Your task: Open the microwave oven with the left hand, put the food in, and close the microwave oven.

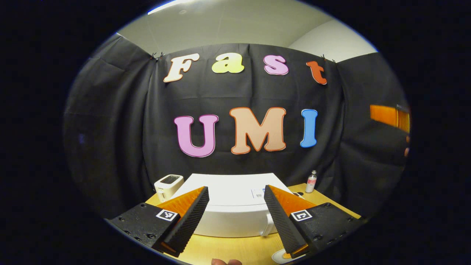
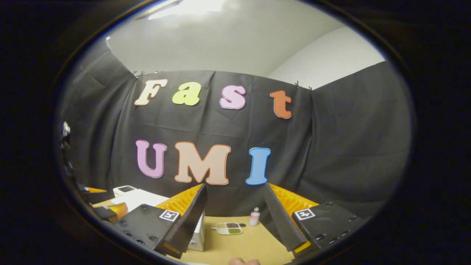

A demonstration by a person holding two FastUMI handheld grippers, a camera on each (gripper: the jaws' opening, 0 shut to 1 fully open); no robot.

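Observation:
The white microwave (image 1: 235,206) stands on the wooden table (image 1: 235,248) straight ahead in the left gripper view, door shut, with its handle (image 1: 267,225) at the front right. My left gripper (image 1: 236,189) hovers open in front of and above it, touching nothing. In the right gripper view a white divided plate of food (image 2: 229,228) lies on the table (image 2: 243,244). My right gripper (image 2: 234,186) is open above and short of the plate. The microwave (image 2: 137,198) sits to its left, and part of the left gripper (image 2: 110,211) shows at the lower left.
A small white device (image 1: 168,184) sits left of the microwave. A small bottle (image 1: 311,181) stands at the back right of the table, also behind the plate as the bottle (image 2: 254,217). Black cloth walls close in the booth. A fingertip (image 1: 226,262) shows at the bottom edge.

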